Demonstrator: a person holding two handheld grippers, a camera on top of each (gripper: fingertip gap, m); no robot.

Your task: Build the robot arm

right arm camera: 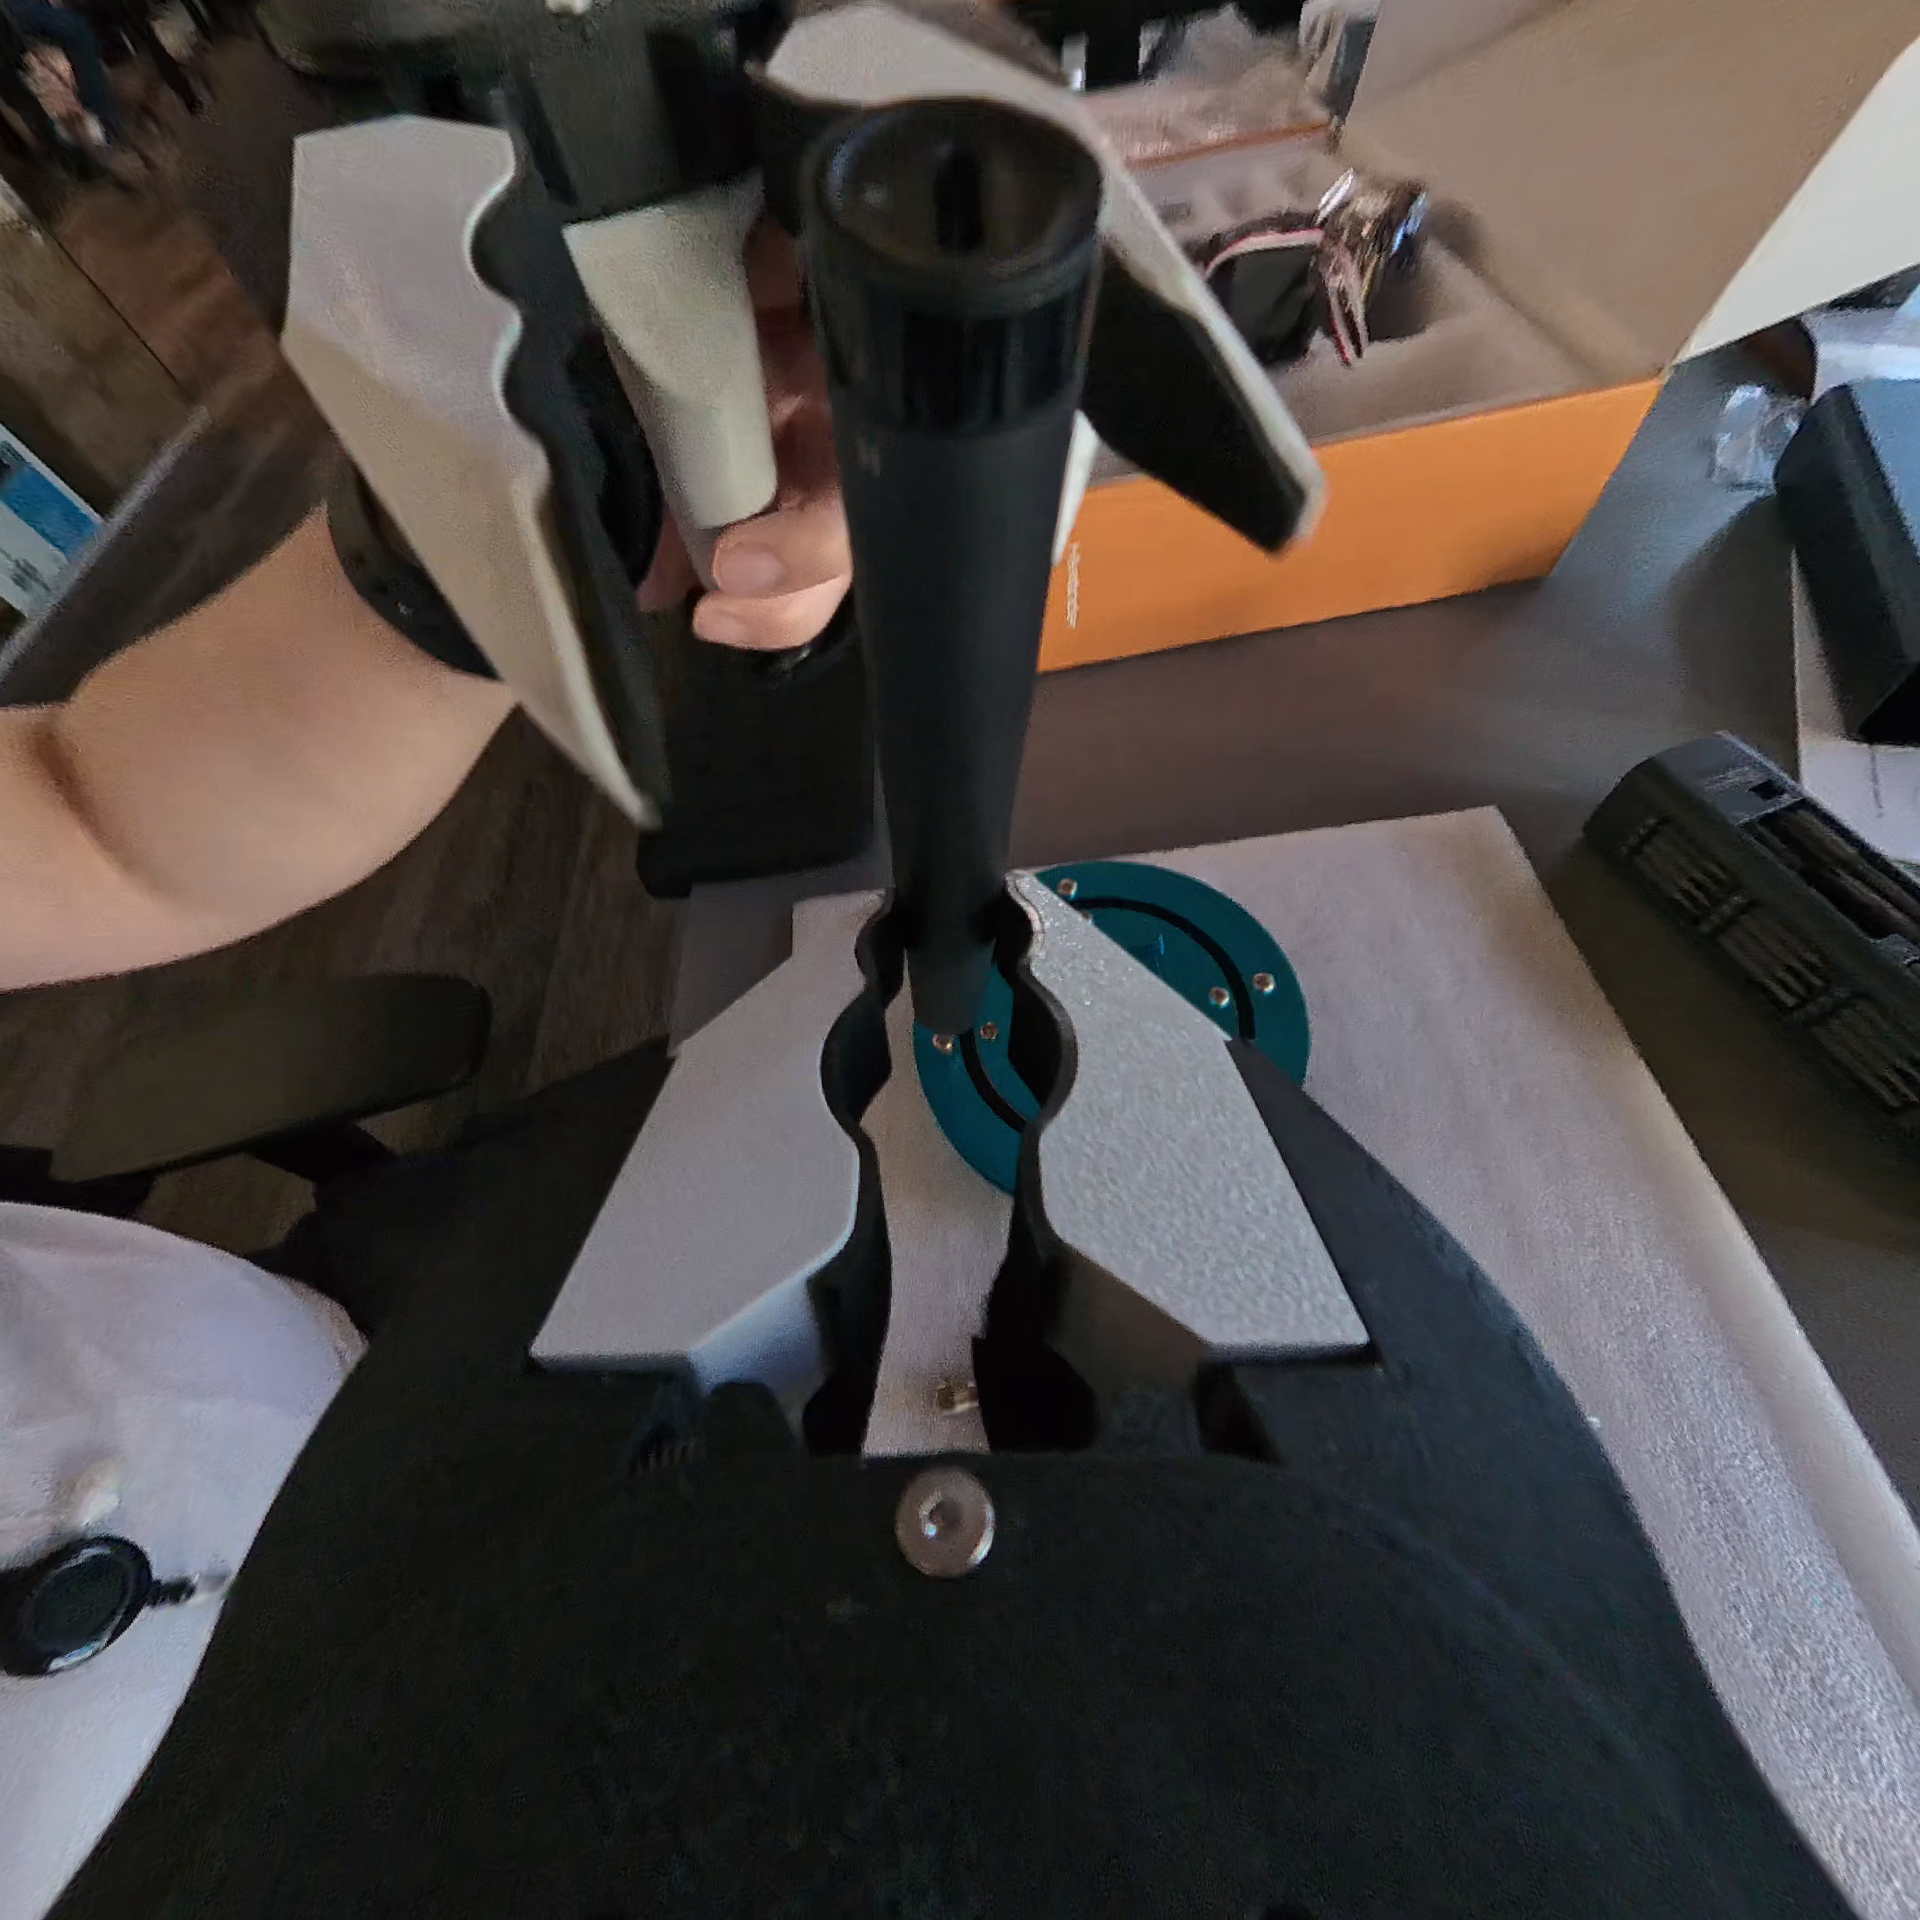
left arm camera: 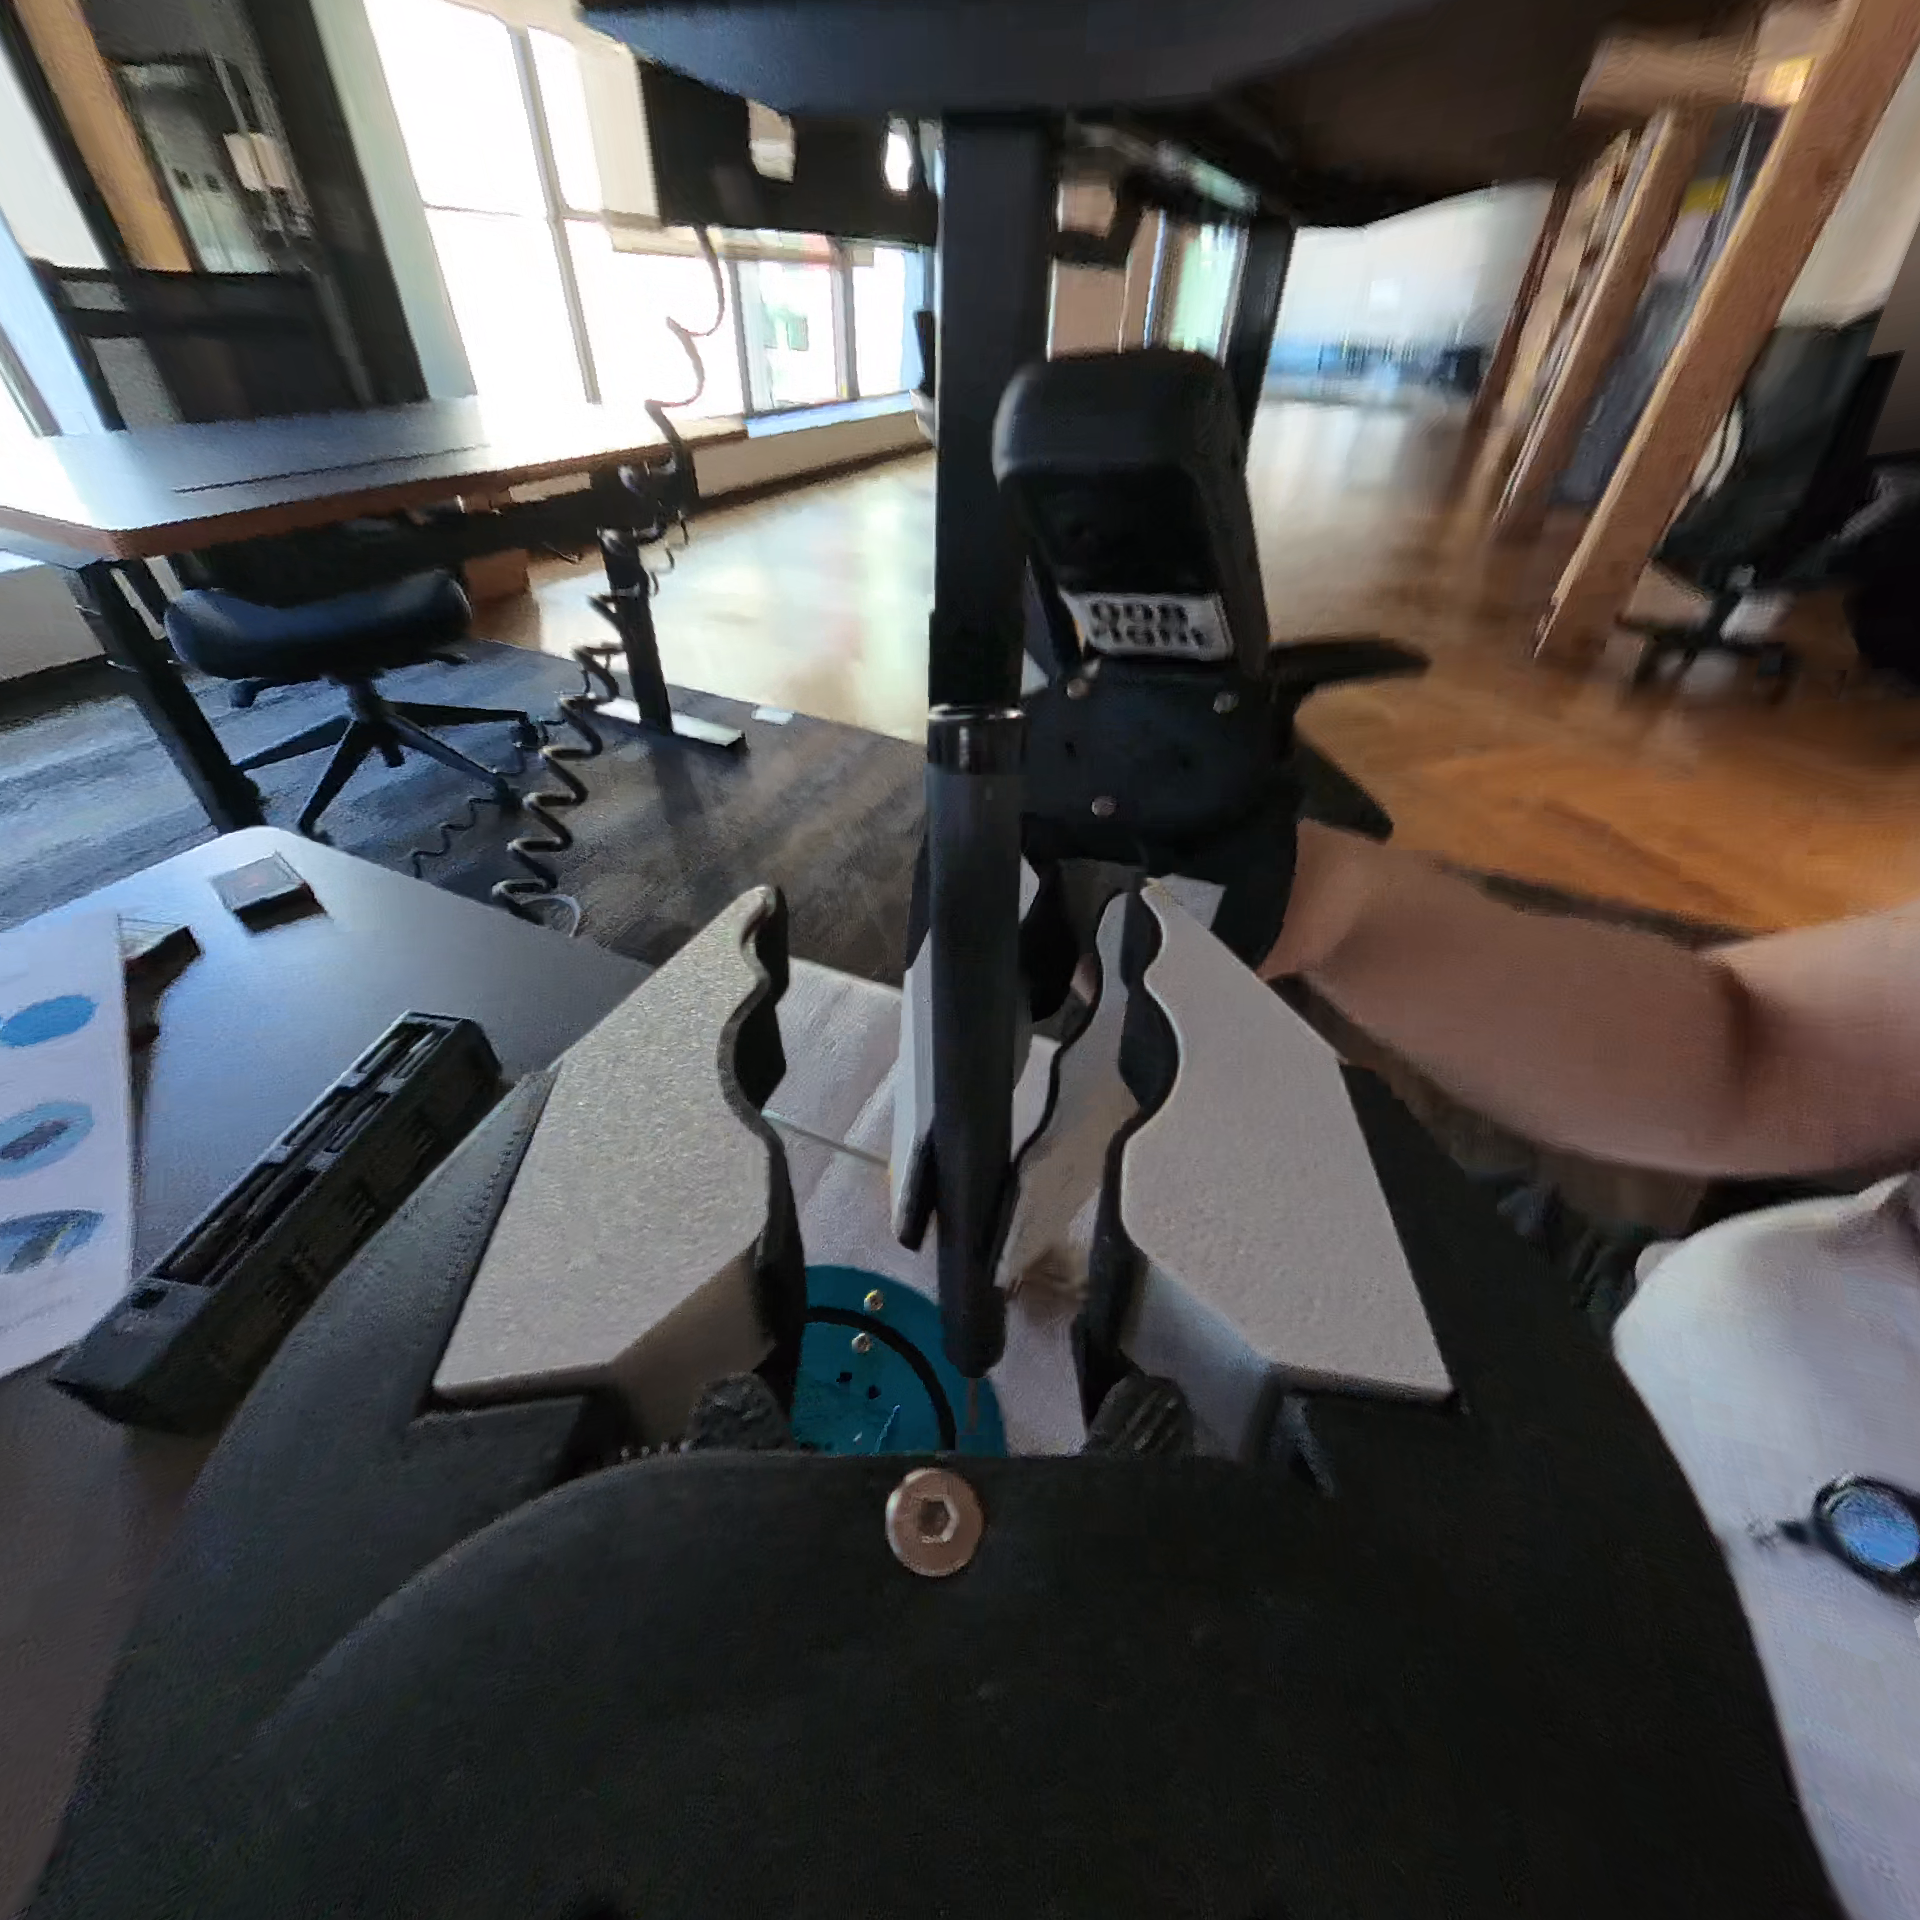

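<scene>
Right gripper (right arm camera: 951, 961) clamped low on an upright screwdriver (right arm camera: 940, 665), tip on the teal disc (right arm camera: 1262, 966) atop foam (right arm camera: 1507, 1091). Left gripper (left arm camera: 951, 1039) flanks the shaft, jaws apart. A tilt could slip the bit off its screw, scratching the disc.

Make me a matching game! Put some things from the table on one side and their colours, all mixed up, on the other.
Things:
1. screwdriver
2. round disc
3. box
4. foam sheet

Colours:
A. orange side
B. white
C. black
D. teal

Pairs: 1-C, 2-D, 3-A, 4-B
</scene>
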